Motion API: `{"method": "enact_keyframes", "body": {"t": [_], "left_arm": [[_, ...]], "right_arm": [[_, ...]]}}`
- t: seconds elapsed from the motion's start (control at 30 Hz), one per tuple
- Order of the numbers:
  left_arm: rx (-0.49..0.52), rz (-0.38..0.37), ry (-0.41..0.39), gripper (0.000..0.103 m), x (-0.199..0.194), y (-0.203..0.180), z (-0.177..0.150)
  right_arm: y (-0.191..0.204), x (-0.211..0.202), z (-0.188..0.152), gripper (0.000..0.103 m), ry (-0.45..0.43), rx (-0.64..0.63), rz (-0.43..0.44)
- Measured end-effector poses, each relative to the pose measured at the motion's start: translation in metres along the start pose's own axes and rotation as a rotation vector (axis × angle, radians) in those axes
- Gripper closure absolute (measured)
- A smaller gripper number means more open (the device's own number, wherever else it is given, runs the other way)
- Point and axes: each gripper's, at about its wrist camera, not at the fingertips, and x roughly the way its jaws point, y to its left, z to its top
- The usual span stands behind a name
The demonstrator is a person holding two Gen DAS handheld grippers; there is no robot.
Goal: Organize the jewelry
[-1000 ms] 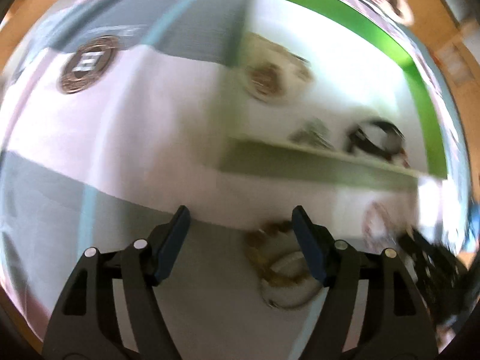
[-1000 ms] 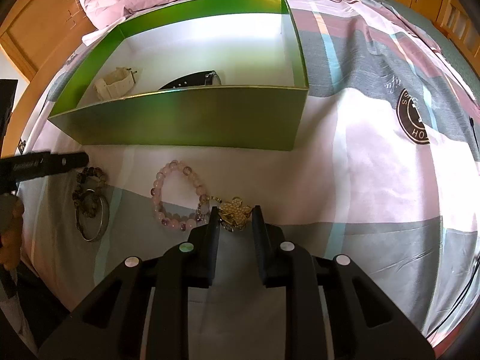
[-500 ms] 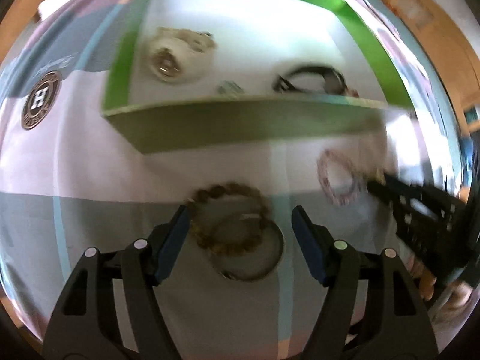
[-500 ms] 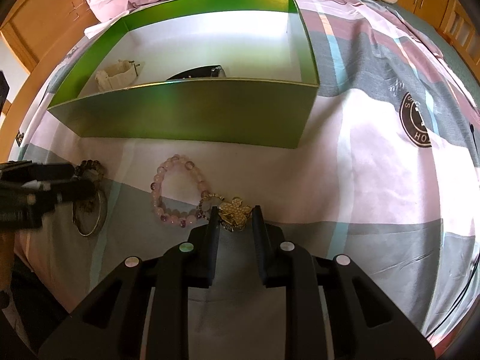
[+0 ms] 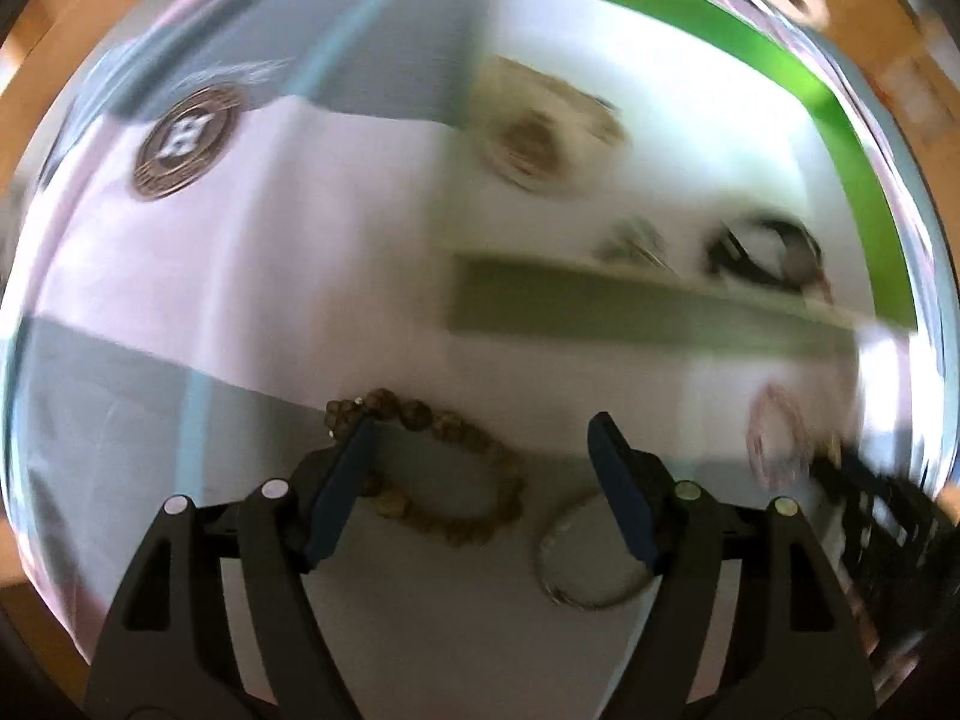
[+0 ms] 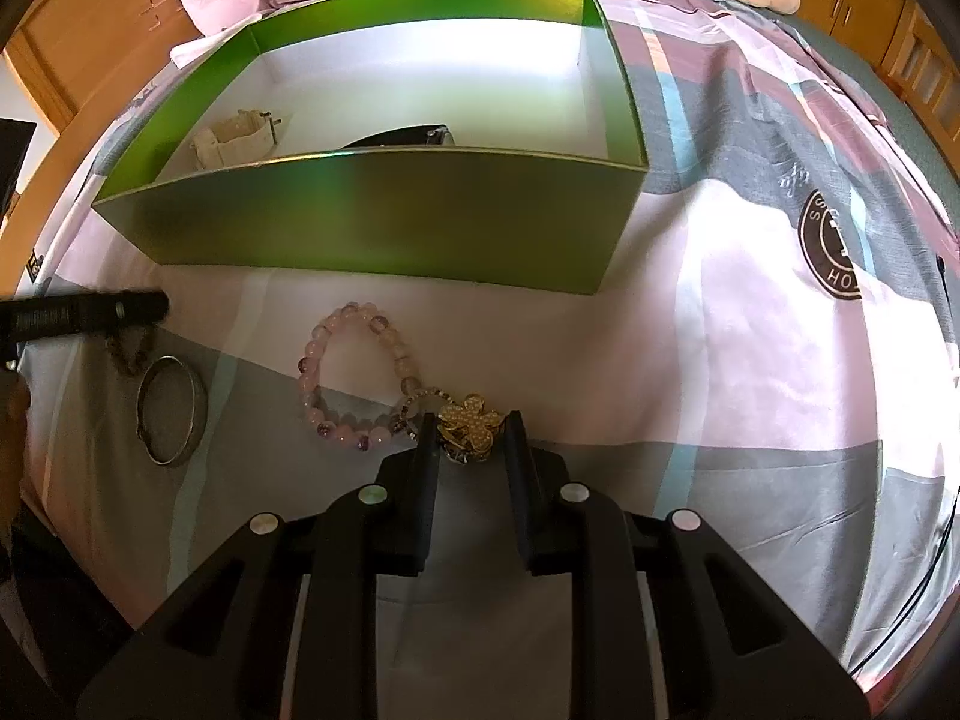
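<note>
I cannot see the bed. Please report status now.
Left gripper open over brown bead bracelet. Right gripper shut on gold flower brooch. Green box unobstructed.

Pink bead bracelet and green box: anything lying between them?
Nothing: right wrist view shows only bare bedspread between the pink bead bracelet and the green cardboard box.

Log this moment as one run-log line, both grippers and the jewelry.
left gripper: open, over brown bead bracelet | right gripper: shut on gold flower brooch | pink bead bracelet, silver bangle: on bedspread | green box: holds two pieces
</note>
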Motion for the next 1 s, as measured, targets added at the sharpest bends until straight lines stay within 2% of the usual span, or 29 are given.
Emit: {"method": "enact_keyframes", "body": {"t": [0.07, 0.13, 0.33, 0.5, 0.67, 0.73, 0.8, 0.87, 1.0], "left_arm": [[-0.077, -0.016, 0.004, 0.029, 0.000, 0.015, 0.003], [-0.090, -0.032, 0.013, 0.027, -0.004, 0.027, 0.005], [-0.014, -0.049, 0.037, 0.025, -0.002, 0.011, 0.002], [0.029, 0.007, 0.035, 0.024, 0.005, -0.007, -0.001], [0.038, 0.001, 0.029, 0.024, 0.001, -0.015, 0.004], [0.106, -0.071, 0.038, 0.025, -0.005, -0.027, 0.001], [0.230, -0.114, 0.031, 0.025, -0.011, -0.048, -0.008], [0.369, -0.094, 0.026, 0.024, -0.011, -0.078, -0.024], [0.465, -0.021, 0.058, 0.020, 0.008, -0.106, -0.040]], "right_arm": [[-0.003, -0.002, 0.000, 0.081, -0.008, 0.009, -0.013], [-0.007, -0.003, 0.001, 0.081, -0.011, 0.022, -0.017], [-0.003, 0.001, -0.002, 0.081, 0.004, 0.007, -0.017], [-0.002, 0.000, 0.000, 0.081, 0.002, 0.008, -0.019], [-0.002, 0.002, -0.001, 0.081, 0.007, 0.008, -0.023], [-0.002, 0.002, -0.001, 0.081, 0.007, 0.008, -0.023], [-0.001, 0.003, 0.000, 0.081, 0.008, 0.009, -0.024], [-0.001, 0.003, 0.000, 0.081, 0.009, 0.007, -0.024], [0.000, 0.005, 0.000, 0.081, 0.010, 0.000, -0.024]]}}
